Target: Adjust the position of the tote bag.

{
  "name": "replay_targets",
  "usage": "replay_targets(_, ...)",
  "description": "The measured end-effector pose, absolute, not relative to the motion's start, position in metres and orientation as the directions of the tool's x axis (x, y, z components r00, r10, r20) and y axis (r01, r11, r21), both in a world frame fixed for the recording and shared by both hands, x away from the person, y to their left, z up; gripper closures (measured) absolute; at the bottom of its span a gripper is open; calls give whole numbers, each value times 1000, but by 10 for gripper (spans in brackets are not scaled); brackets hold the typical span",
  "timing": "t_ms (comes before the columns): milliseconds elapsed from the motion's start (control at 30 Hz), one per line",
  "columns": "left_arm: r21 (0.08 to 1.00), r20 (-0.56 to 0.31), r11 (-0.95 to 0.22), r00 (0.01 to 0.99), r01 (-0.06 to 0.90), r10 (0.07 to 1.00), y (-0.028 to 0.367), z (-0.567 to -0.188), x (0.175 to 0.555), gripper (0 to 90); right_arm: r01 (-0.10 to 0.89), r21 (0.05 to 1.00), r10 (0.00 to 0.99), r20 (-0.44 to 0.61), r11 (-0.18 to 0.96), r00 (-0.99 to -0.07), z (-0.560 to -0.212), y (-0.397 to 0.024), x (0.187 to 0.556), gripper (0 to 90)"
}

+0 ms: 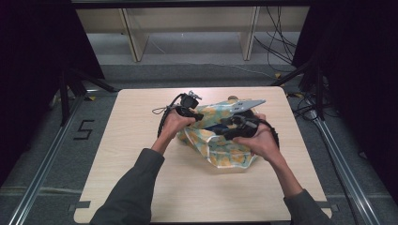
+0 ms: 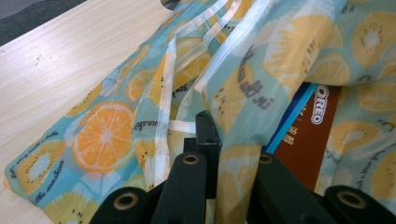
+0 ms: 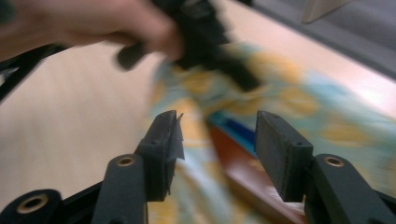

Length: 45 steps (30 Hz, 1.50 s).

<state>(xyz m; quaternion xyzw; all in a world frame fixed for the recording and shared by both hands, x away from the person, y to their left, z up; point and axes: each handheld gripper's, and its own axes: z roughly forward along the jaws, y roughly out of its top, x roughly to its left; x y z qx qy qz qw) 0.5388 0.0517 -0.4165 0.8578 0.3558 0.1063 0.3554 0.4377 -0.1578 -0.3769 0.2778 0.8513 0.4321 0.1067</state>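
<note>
A fruit-printed bag (image 1: 220, 140) is seen lying crumpled on the middle of the table (image 1: 141, 187), with an Oreo box (image 2: 303, 140) showing at its mouth. A fold of its fabric is clamped tightly by the left gripper (image 2: 219, 154) at the bag's left side. The right gripper (image 3: 217, 144) is held with its jaws apart and nothing between them, at the bag's right.

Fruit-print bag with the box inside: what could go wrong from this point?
The left gripper pinches only a thin fold of the fruit-print bag, so the fabric could slip out if pulled. The right gripper stands open with nothing held, so the bag's other side is loose and its mouth may sag shut. The Oreo box sits at that mouth and might slide out onto the table.
</note>
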Motion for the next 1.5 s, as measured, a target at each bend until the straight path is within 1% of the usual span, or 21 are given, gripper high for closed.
replay_targets(133,672,-66,-511,731,535,679,51,-413,539,876,390,756,549,50,525,-835,-395,-138,435,468)
replay_targets(167,682,-67,-497,723,536,687,50,-413,539,874,393,755,554,48,524,-831,-407,-128,438,555)
replay_targets(200,676,-69,-508,732,534,678,51,-411,539,874,393,755,554,48,524,-831,-407,-128,438,555)
replay_targets(233,680,-83,-493,726,543,683,51,-409,540,876,357,741,518,15,569,-855,-418,-122,439,784)
replay_targets(267,680,-83,-493,726,543,683,51,-409,540,877,357,741,518,15,569,-855,-418,-122,439,784)
replay_targets(333,678,-99,-480,716,556,691,55,-407,546,876,303,740,477,-27,600,-878,-429,-118,431,900)
replay_targets(500,652,-138,-471,704,594,697,65,-408,557,881,303,701,437,-14,646,-900,-448,-112,412,900)
replay_targets(633,654,-175,-406,650,638,740,71,-414,567,886,249,644,361,-45,723,-931,-473,-102,394,900)
replay_targets(800,630,-158,-394,607,670,779,78,-432,577,878,245,606,342,-48,757,-938,-490,-96,391,900)
replay_targets(933,635,-163,-375,592,676,789,84,-439,579,868,270,651,348,10,709,-937,-478,-102,390,879)
replay_targets(967,640,-158,-374,591,671,791,85,-437,577,862,267,677,358,6,686,-934,-472,-106,391,829)
replay_targets(1033,641,-129,-407,614,651,779,85,-433,574,776,277,752,429,-7,597,-903,-435,-131,395,657)
replay_targets(1100,647,-108,-433,638,627,763,85,-427,570,757,263,773,452,-34,577,-892,-426,-139,398,638)
replay_targets(1167,657,-84,-443,642,611,762,83,-420,564,694,277,791,533,-72,545,-843,-404,-165,407,606)
replay_targets(1200,658,-64,-451,641,603,765,82,-418,562,584,288,797,603,-116,530,-789,-395,-187,418,592)
replay_targets(1233,645,-35,-479,649,596,760,81,-415,558,584,288,797,603,-116,530,-789,-395,-187,418,592)
replay_targets(1267,626,-5,-521,671,581,742,78,-408,549,479,335,789,656,-112,515,-746,-397,-201,425,590)
replay_targets(1300,626,-5,-521,671,581,742,78,-408,549,434,335,789,656,-112,515,-746,-397,-201,425,590)
replay_targets(1333,594,-9,-565,706,573,708,78,-402,542,434,353,781,673,-114,516,-731,-399,-206,427,592)
replay_targets(1367,582,10,-600,733,549,680,79,-396,530,377,382,747,668,-110,544,-736,-409,-213,430,590)
replay_targets(1500,559,46,-650,763,515,644,83,-386,512,319,413,694,665,-128,590,-736,-429,-214,438,560)
